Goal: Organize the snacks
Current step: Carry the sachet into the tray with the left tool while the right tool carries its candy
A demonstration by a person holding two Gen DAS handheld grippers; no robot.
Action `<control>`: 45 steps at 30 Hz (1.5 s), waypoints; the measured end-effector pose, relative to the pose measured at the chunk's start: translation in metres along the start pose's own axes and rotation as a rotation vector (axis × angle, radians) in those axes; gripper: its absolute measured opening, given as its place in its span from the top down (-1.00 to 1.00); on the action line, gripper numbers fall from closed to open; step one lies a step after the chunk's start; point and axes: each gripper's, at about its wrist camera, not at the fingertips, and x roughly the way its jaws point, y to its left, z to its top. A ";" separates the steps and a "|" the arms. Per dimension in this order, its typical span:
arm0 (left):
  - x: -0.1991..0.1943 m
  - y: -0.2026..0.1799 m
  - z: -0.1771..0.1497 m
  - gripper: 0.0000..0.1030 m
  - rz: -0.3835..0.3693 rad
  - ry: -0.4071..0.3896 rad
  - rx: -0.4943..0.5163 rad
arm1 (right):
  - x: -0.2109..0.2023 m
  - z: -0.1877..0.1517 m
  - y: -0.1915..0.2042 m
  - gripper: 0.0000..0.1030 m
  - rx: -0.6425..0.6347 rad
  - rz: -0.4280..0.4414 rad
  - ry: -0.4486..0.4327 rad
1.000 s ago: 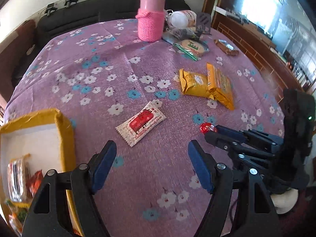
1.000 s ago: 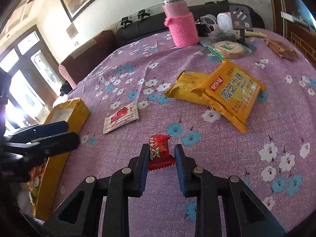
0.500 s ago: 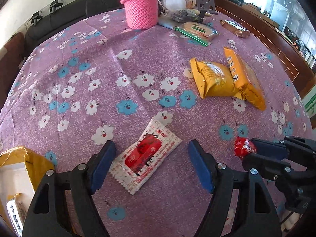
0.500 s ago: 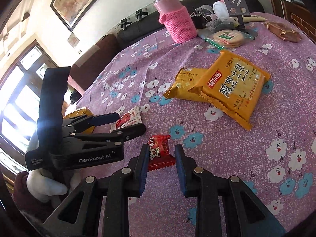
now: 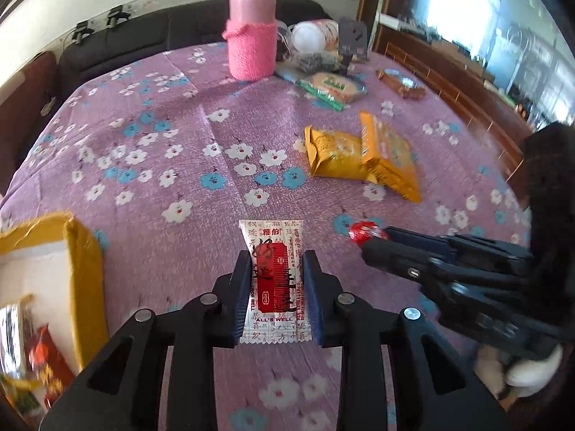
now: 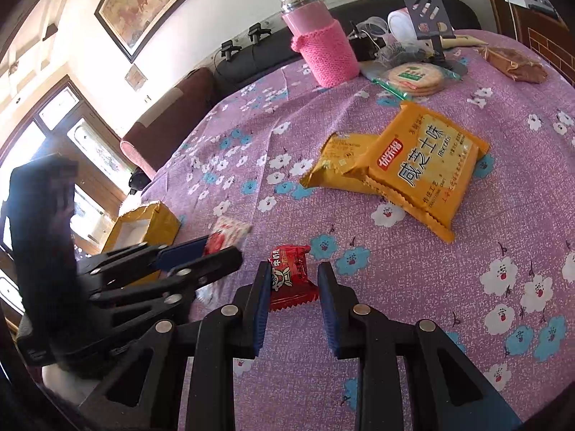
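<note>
My left gripper (image 5: 276,262) is shut on a white and red snack packet (image 5: 275,280), held above the purple flowered tablecloth; it also shows in the right wrist view (image 6: 226,233). My right gripper (image 6: 294,273) is shut on a small red candy packet (image 6: 290,276), seen as a red tip in the left wrist view (image 5: 363,231). A yellow box (image 5: 84,269) with snacks inside stands at the left; it shows in the right wrist view too (image 6: 143,226). Two yellow biscuit packs (image 6: 420,165) lie on the cloth further out.
A pink knit-covered bottle (image 5: 253,36) stands at the table's far side. Beside it lie a round cracker pack (image 5: 332,86), a brown wrapped snack (image 5: 400,84), a white jar and a black stand. A dark sofa runs behind the table (image 5: 161,115).
My left gripper closed on the white and red packet and lifted it. My right gripper still holds the red candy packet, and the two grippers have come closer together.
</note>
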 end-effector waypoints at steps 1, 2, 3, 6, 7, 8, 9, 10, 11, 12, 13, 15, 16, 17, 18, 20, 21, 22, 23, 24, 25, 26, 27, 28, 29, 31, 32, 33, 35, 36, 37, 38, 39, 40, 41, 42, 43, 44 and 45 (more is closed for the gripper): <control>-0.012 0.002 -0.005 0.51 -0.010 -0.022 -0.018 | 0.000 0.000 0.001 0.48 -0.003 0.002 -0.002; -0.026 0.006 -0.010 0.51 -0.013 -0.048 -0.038 | -0.001 -0.001 0.002 0.48 -0.007 0.006 -0.005; -0.040 0.011 -0.015 0.51 -0.015 -0.071 -0.058 | -0.001 -0.001 0.004 0.48 -0.012 0.008 -0.009; -0.082 0.032 -0.035 0.51 -0.005 -0.139 -0.130 | 0.000 -0.003 0.009 0.48 -0.029 0.002 -0.021; -0.095 0.040 -0.041 0.51 0.011 -0.159 -0.153 | 0.000 -0.004 0.010 0.48 -0.035 -0.002 -0.023; -0.109 0.049 -0.049 0.51 0.031 -0.183 -0.178 | 0.001 -0.005 0.011 0.48 -0.039 -0.007 -0.023; -0.122 0.058 -0.058 0.51 0.049 -0.206 -0.204 | 0.002 -0.006 0.012 0.48 -0.043 -0.014 -0.023; -0.132 0.066 -0.066 0.50 0.062 -0.222 -0.231 | 0.002 -0.008 0.013 0.48 -0.046 -0.020 -0.025; -0.143 0.075 -0.076 0.50 0.069 -0.242 -0.268 | 0.003 -0.010 0.015 0.48 -0.049 -0.029 -0.027; -0.152 0.084 -0.085 0.50 0.073 -0.262 -0.307 | 0.004 -0.011 0.016 0.48 -0.055 -0.044 -0.031; -0.160 0.092 -0.095 0.50 0.084 -0.284 -0.350 | 0.004 -0.012 0.018 0.48 -0.061 -0.065 -0.040; -0.174 0.104 -0.113 0.50 0.113 -0.327 -0.421 | 0.004 -0.011 0.021 0.48 -0.066 -0.093 -0.050; -0.178 0.108 -0.120 0.50 0.114 -0.337 -0.436 | 0.002 -0.010 0.023 0.48 -0.063 -0.097 -0.054; -0.179 0.111 -0.123 0.50 0.120 -0.335 -0.438 | -0.001 -0.010 0.027 0.48 -0.067 -0.098 -0.061; -0.181 0.115 -0.126 0.50 0.132 -0.338 -0.439 | -0.006 -0.009 0.034 0.48 -0.080 -0.097 -0.073; -0.189 0.124 -0.130 0.50 0.137 -0.366 -0.458 | -0.015 -0.008 0.051 0.48 -0.102 -0.073 -0.077; -0.193 0.130 -0.132 0.50 0.131 -0.379 -0.470 | -0.019 -0.006 0.062 0.48 -0.114 -0.050 -0.074; -0.197 0.135 -0.134 0.50 0.133 -0.390 -0.480 | -0.023 -0.003 0.075 0.48 -0.132 -0.032 -0.074; -0.200 0.140 -0.137 0.50 0.138 -0.401 -0.488 | -0.026 0.000 0.090 0.48 -0.160 -0.018 -0.078; -0.205 0.145 -0.140 0.50 0.139 -0.410 -0.496 | -0.028 0.005 0.105 0.48 -0.186 -0.004 -0.081; -0.208 0.150 -0.143 0.50 0.138 -0.419 -0.505 | -0.028 0.010 0.120 0.49 -0.210 0.012 -0.081; -0.210 0.156 -0.144 0.50 0.142 -0.425 -0.514 | -0.028 0.015 0.138 0.49 -0.234 0.031 -0.077; -0.213 0.162 -0.145 0.50 0.148 -0.432 -0.521 | -0.026 0.019 0.152 0.49 -0.255 0.045 -0.073; -0.217 0.168 -0.146 0.50 0.156 -0.436 -0.527 | -0.023 0.024 0.172 0.49 -0.289 0.056 -0.069; -0.219 0.175 -0.145 0.50 0.163 -0.438 -0.534 | -0.020 0.028 0.189 0.49 -0.321 0.061 -0.068; -0.224 0.187 -0.143 0.50 0.175 -0.441 -0.538 | -0.013 0.035 0.219 0.49 -0.368 0.071 -0.071; -0.226 0.194 -0.141 0.50 0.187 -0.442 -0.539 | -0.009 0.037 0.232 0.49 -0.381 0.083 -0.071; -0.227 0.200 -0.138 0.50 0.196 -0.441 -0.541 | -0.006 0.038 0.242 0.49 -0.390 0.095 -0.068; -0.222 0.212 -0.135 0.50 0.201 -0.428 -0.550 | 0.006 0.034 0.257 0.49 -0.400 0.117 -0.045; -0.215 0.217 -0.133 0.50 0.207 -0.414 -0.551 | 0.016 0.029 0.261 0.49 -0.401 0.122 -0.022; -0.209 0.221 -0.131 0.50 0.210 -0.400 -0.551 | 0.027 0.023 0.264 0.49 -0.402 0.122 0.009; -0.200 0.225 -0.130 0.50 0.210 -0.380 -0.555 | 0.038 0.017 0.265 0.49 -0.406 0.115 0.036; -0.190 0.229 -0.128 0.50 0.208 -0.358 -0.561 | 0.048 0.010 0.266 0.49 -0.408 0.105 0.059; -0.183 0.233 -0.128 0.50 0.207 -0.339 -0.565 | 0.060 0.004 0.267 0.49 -0.410 0.097 0.085; -0.174 0.236 -0.128 0.50 0.203 -0.320 -0.569 | 0.070 -0.001 0.268 0.49 -0.411 0.089 0.111; -0.166 0.238 -0.127 0.50 0.196 -0.303 -0.575 | 0.079 -0.005 0.267 0.49 -0.411 0.083 0.129; -0.157 0.241 -0.127 0.50 0.188 -0.283 -0.585 | 0.087 -0.009 0.269 0.49 -0.416 0.077 0.148; -0.150 0.243 -0.126 0.50 0.181 -0.270 -0.592 | 0.094 -0.013 0.269 0.49 -0.425 0.070 0.158; -0.144 0.244 -0.124 0.50 0.177 -0.261 -0.598 | 0.099 -0.016 0.270 0.49 -0.436 0.058 0.162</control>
